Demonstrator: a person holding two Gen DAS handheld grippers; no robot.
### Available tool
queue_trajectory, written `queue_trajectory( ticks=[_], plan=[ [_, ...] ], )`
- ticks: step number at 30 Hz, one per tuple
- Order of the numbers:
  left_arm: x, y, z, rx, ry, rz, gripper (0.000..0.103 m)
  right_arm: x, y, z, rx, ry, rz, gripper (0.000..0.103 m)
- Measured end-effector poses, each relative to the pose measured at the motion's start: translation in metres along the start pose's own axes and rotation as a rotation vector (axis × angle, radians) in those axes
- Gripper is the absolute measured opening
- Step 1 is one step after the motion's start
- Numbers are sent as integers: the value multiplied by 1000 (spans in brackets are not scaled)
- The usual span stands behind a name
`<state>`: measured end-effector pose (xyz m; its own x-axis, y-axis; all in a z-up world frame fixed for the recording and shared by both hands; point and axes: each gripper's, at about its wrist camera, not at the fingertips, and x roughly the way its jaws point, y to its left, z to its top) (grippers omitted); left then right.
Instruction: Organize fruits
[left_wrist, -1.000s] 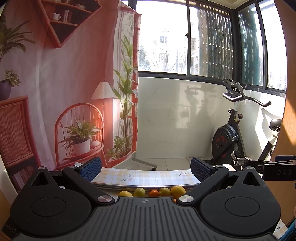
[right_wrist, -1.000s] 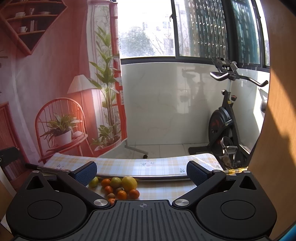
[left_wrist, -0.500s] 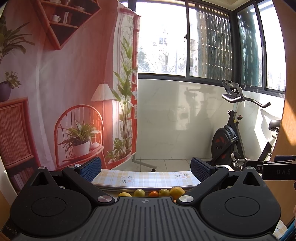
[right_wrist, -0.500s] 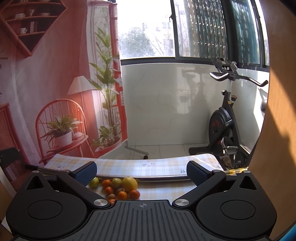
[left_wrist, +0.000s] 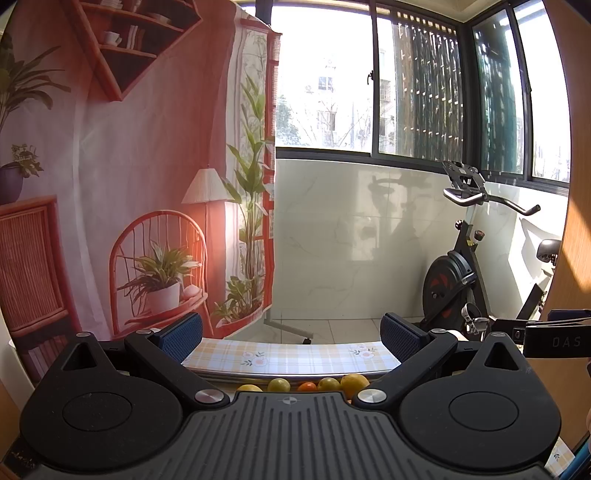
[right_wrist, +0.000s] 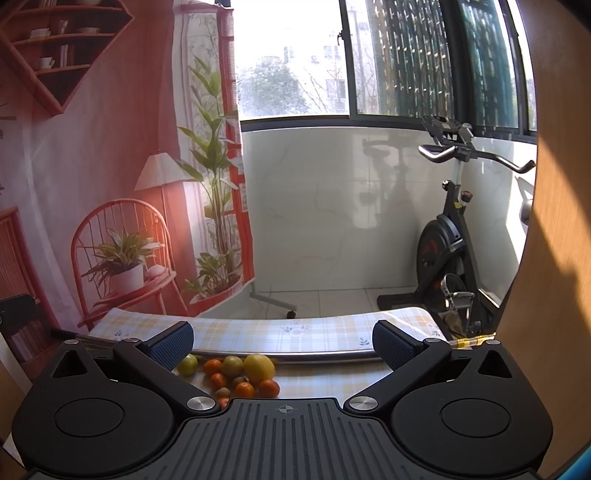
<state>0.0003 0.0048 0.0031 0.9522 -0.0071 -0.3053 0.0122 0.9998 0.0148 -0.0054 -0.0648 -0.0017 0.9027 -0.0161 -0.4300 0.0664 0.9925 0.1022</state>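
Each black tool (left_wrist: 291, 338) (right_wrist: 282, 341) has a ribbed base, silver screws, seemingly blue textured pads (left_wrist: 181, 338).

free: air above checked table (right_wrist: 325, 332) | obstacle: fruit pile (right_wrist: 240, 376) near left side

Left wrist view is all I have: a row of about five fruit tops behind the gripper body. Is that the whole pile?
Observer: No. The right wrist view shows several small oranges lying on the near side of that row.
Operator: Anything that isn't citrus?
Observer: A small brownish fruit sits among the oranges; I cannot tell what kind it is.
Operator: Is the right gripper holding anything?
Observer: No. The right gripper is open, with nothing between its fingers.
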Motion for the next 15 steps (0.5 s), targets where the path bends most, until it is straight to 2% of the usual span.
queue_trajectory(
  ticks=[8,11,15],
  plan=[
    [16,5,-6,-14,21,10,103,24,-6,-6,2,26,-33,103],
    [33,10,-13,-23,52,35,103,43,-10,-13,-6,41,-39,103],
    [66,13,-27,-1,97,110,103,82,-18,-30,-27,73,-50,103]
  ],
)
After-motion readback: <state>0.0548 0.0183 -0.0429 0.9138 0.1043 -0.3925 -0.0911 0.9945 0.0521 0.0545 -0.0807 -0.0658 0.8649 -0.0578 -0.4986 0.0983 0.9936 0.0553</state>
